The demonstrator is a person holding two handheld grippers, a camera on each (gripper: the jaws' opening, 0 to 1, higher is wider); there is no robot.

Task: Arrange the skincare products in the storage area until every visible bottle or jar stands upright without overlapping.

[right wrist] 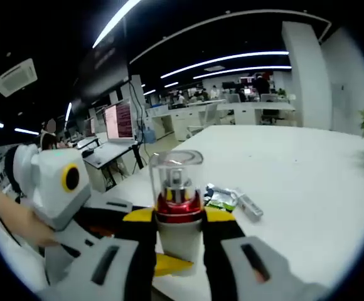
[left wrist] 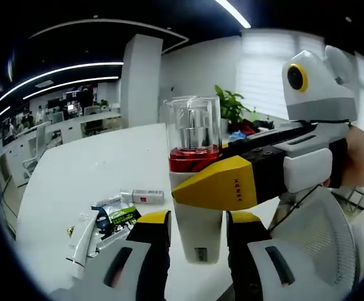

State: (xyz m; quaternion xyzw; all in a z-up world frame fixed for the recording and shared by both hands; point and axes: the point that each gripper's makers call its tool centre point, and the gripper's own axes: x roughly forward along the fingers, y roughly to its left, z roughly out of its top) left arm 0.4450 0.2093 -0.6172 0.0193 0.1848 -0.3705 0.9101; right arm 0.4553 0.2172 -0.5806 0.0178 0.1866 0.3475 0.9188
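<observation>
Pump bottle [left wrist: 196, 188], white with a red collar and a clear cap, is held upright above the white worktop [left wrist: 75, 182]. It is pinched low on its body by the left tongs [left wrist: 198, 235] and higher up by the right tongs [right wrist: 179, 235]. Small packets [left wrist: 116, 216] are seen lying on the worktop behind.

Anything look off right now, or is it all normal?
Yes: both grippers, left and right, clamp the same pump bottle in mid-air. On the table, sachets and a tube lie flat in a loose pile.
</observation>
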